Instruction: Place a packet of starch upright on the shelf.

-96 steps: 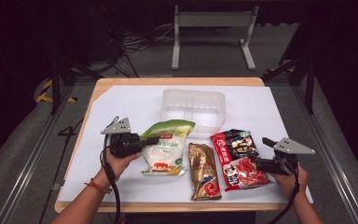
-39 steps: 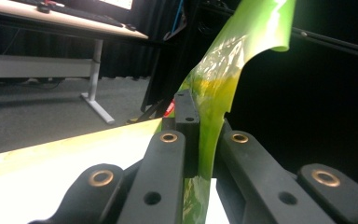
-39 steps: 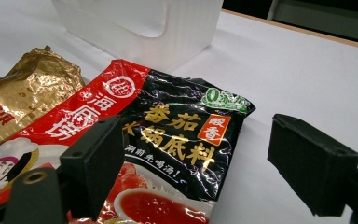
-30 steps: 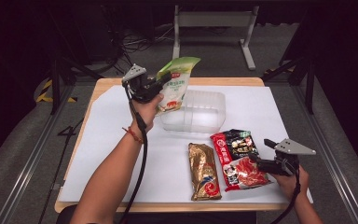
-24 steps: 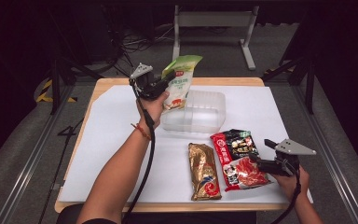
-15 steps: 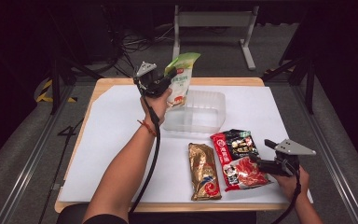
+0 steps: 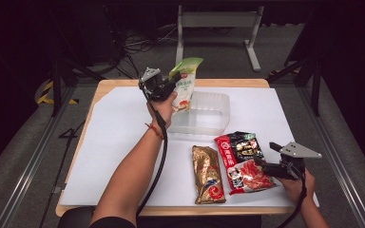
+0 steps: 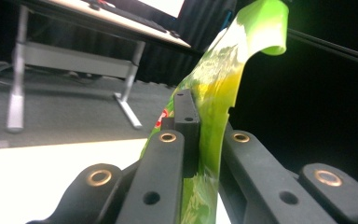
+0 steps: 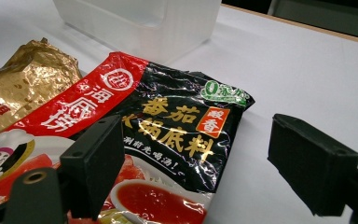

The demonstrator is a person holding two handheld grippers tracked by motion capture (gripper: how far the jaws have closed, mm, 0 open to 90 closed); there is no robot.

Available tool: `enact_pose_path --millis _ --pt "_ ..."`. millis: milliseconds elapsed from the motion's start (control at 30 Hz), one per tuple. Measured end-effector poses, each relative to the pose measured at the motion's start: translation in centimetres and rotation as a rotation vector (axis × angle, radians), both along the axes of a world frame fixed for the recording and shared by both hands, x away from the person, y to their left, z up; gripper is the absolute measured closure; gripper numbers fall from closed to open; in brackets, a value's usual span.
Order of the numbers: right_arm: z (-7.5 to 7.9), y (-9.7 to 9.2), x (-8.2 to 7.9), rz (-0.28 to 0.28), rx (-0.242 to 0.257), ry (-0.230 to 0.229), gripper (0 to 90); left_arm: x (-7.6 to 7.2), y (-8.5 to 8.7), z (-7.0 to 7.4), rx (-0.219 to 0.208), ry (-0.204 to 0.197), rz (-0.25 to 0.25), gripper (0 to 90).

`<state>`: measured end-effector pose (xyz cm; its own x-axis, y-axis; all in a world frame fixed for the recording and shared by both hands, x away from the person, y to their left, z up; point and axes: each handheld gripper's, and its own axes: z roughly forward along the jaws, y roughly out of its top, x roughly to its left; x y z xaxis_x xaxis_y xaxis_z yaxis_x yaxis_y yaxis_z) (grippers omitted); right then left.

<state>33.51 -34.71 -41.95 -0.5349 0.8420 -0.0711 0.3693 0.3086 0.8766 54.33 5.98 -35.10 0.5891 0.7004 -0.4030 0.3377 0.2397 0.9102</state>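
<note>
My left gripper [image 7: 165,87] is shut on a green and white snack bag [image 7: 186,81], which hangs upright over the left end of a clear plastic tub [image 7: 220,99]. In the left gripper view the black fingers [image 8: 161,172] pinch the glossy green bag [image 8: 223,88]. My right gripper [image 7: 262,166] rests low at the front right, open. Its pads [image 9: 95,161] stand wide apart over the right edge of a red and black soup-base packet [image 9: 168,135], also seen from above as the packet [image 7: 240,159]. A gold packet [image 7: 208,173] lies just left of it.
A white sheet [image 7: 119,137] covers the wooden table [image 7: 102,85]. A metal stand [image 7: 218,19] and cables sit on the floor behind. Rails run along both sides. The tub [image 9: 135,18] stands just beyond the packets.
The left gripper lifted the green bag off the table and carried it to the back; over the last second it drifted right and lower, over the tub. The right gripper stayed put.
</note>
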Motion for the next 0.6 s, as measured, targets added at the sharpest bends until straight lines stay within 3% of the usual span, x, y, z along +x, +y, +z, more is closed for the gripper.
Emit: enact_pose_path --millis 133,400,433,533,600 --pt "0.0 0.0 0.0 0.000 -0.002 0.001 19.0 -0.1 0.2 -0.6 0.018 0.007 -0.051 83.0" --pt "-0.1 0.1 0.0 0.000 -0.007 0.008 18.9 -0.7 1.5 -0.2 0.092 -0.028 -0.135 77.2" --pt "-0.1 0.2 0.0 0.001 -0.010 0.007 18.9 -1.0 1.8 0.0 0.129 -0.037 -0.164 76.3" --pt "-0.1 0.2 0.0 0.003 -0.009 0.008 18.9 -1.5 2.4 -0.1 0.178 -0.039 -0.219 73.0" --pt "-0.1 0.3 0.0 0.004 -0.010 0.009 18.9 -1.8 2.7 -0.2 0.232 -0.053 -0.244 73.0"
